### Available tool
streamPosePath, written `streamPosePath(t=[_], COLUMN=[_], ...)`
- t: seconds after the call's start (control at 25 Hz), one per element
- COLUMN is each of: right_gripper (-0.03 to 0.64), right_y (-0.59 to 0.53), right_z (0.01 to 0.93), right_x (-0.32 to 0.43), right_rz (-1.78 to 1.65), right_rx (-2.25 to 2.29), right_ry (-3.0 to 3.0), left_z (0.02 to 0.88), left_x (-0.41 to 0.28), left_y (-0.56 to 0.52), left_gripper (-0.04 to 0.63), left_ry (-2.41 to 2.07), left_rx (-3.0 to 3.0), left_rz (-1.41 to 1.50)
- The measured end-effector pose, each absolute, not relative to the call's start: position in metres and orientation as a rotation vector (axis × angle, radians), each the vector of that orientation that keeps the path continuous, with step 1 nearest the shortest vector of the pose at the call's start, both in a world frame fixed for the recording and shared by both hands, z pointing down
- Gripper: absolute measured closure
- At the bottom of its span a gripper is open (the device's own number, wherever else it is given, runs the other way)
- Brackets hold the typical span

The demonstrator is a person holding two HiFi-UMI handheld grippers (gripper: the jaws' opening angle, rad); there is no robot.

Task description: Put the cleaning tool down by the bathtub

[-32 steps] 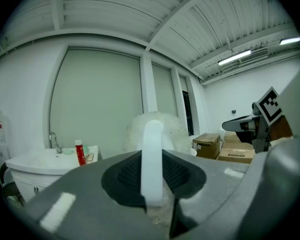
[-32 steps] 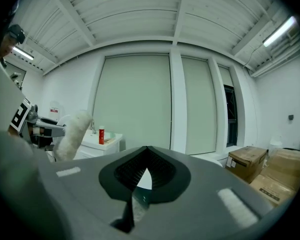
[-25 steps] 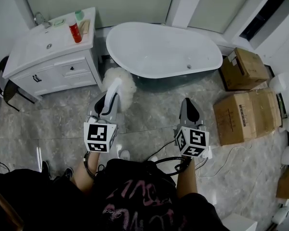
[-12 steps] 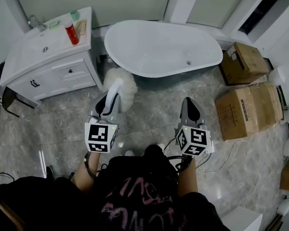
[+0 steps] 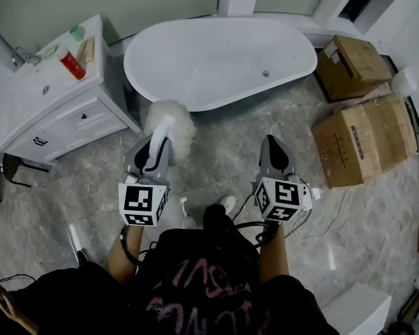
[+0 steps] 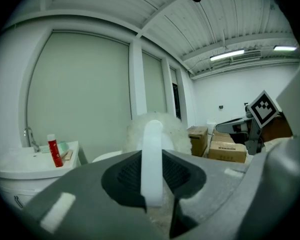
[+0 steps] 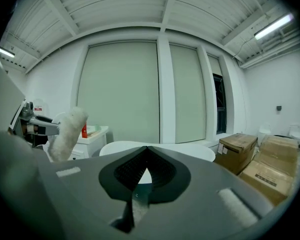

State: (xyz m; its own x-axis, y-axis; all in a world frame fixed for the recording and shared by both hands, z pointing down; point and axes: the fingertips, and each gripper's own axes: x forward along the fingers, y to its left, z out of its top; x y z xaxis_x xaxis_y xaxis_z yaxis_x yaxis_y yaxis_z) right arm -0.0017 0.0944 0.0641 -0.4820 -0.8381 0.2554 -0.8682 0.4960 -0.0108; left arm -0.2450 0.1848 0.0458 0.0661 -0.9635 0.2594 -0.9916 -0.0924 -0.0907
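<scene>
Moved: the person has stepped closer, so the bathtub (image 5: 216, 51) sits nearer the grippers than before.
Left gripper (image 5: 156, 144): clamped on the cleaning tool (image 5: 170, 119) handle, fluffy head forward, above the floor just short of the tub, likely ready for set-down.
Right gripper (image 5: 274, 151): closed, empty, idle.
Bathtub: empty, drain only.
Cardboard boxes (image 5: 359, 142): closed, contents hidden.

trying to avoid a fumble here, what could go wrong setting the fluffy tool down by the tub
1. The left gripper is shut on only the thin white handle of the cleaning tool, and its fluffy end sticks out past the jaws, so it may pivot or slip while being lowered.
2. In the head view that end sits close to the bathtub rim and the vanity corner, so it could brush either on the way down.
</scene>
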Motion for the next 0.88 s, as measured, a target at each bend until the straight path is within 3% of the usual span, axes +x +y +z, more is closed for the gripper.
streamPosePath(t=[0.52,0.88], right_gripper=[0.591,0.591], right_y=[-0.006,-0.022], right_z=[0.096,0.114], right_x=[0.088,0.128], right_rz=[0.336,0.373], right_rx=[1.521,1.558], right_ry=[-2.476,-2.430], left_z=[0.055,0.079], left_x=[-0.141,-0.088], left_y=[0.064,0.038], left_gripper=[0.506,0.506], left_ry=[-1.911,-1.791], left_rx=[2.304,2.360], left_rz=[0.470,0.539])
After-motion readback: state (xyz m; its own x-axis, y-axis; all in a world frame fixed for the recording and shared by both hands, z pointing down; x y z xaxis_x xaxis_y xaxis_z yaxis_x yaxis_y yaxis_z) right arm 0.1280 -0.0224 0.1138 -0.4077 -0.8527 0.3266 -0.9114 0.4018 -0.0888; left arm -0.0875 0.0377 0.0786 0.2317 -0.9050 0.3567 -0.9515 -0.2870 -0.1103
